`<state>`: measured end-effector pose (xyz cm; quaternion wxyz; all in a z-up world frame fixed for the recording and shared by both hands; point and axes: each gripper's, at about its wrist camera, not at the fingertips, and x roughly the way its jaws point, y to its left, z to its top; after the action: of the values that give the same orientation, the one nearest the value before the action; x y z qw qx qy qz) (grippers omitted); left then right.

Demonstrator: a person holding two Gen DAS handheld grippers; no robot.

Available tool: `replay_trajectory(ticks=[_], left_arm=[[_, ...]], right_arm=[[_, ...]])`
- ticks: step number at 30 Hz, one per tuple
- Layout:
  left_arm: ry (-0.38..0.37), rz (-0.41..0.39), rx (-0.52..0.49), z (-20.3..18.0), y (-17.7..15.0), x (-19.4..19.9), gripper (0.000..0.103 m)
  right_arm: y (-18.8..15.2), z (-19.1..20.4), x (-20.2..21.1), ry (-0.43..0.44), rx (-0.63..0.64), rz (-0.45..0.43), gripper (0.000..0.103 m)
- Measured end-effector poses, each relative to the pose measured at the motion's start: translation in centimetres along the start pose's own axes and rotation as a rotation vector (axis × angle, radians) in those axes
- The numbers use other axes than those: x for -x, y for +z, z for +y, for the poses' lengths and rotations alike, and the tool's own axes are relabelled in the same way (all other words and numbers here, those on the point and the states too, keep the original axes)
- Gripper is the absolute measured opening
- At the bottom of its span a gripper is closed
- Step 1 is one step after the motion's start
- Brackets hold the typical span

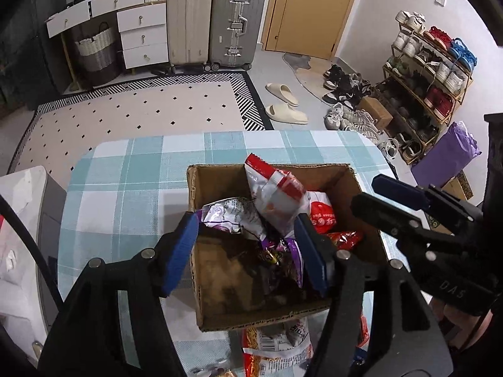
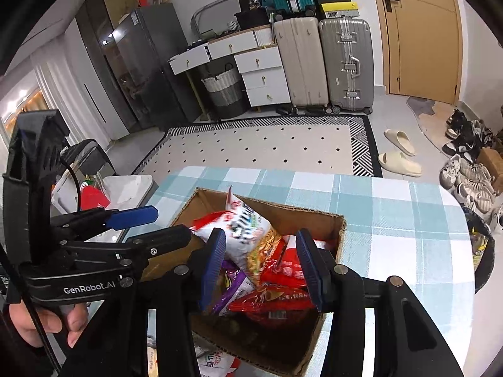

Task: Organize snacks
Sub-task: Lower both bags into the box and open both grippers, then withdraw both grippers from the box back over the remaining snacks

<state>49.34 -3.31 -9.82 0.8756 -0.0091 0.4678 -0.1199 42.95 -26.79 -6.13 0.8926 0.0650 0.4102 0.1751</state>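
An open cardboard box (image 1: pixel 270 317) (image 2: pixel 314 215) stands on the checked tablecloth (image 1: pixel 125 188) and holds several snack bags. A white and red bag (image 1: pixel 273 201) sticks up from the pile, above a crumpled silver bag (image 1: pixel 229 213), a purple bag (image 1: pixel 294 251) (image 2: pixel 234 286) and red bags (image 1: pixel 320 216) (image 2: pixel 273 304). A white noodle bag (image 2: pixel 248 232) leans at the far side. My left gripper (image 1: pixel 246 251) (image 2: pixel 151 227) hovers open over the box with nothing gripped. My right gripper (image 2: pixel 261 267) (image 1: pixel 389 199) is open over the box's right side, empty.
More snack bags (image 1: pixel 276 342) (image 2: pixel 213 361) lie on the table in front of the box. A white bin (image 2: pixel 125 188) stands left of the table. Beyond the table are a rug (image 1: pixel 141 110), suitcases (image 1: pixel 239 22), slippers (image 1: pixel 283 103) and a shoe rack (image 1: pixel 424 78).
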Motion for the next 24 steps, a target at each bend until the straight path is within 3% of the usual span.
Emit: replay_trajectory(ticks=[9,14,16,17,21,24], left_arm=[[0.044,-0.035,-0.025,-0.5,-1.6,3.2,0.061],[0.099,-0.1,-0.047,-0.8,-3.1,6.2,0.066],[0.107,-0.13,-0.047,-0.9,-3.7,7.5,0.078],[0.122,-0.152,-0.049,-1.1,-4.2,8.3,0.08],[0.171,-0.199,-0.075,-1.7,-5.6,10.6,0.08],[0.151,-0.217,-0.068,-1.9,-6.7,12.2,0.081]], right_arm=[[-0.2,0.7,4.0,0.009,-0.002,-0.056,0.05],[-1.9,1.1,7.1,-0.008,0.016,-0.095,0.064],[-2.7,1.4,8.3,-0.01,0.025,-0.107,0.064],[-3.2,1.5,9.2,-0.009,0.027,-0.12,0.064],[-4.8,2.1,12.1,-0.005,0.023,-0.174,0.078],[-6.1,2.9,14.2,0.0,0.031,-0.21,0.079]])
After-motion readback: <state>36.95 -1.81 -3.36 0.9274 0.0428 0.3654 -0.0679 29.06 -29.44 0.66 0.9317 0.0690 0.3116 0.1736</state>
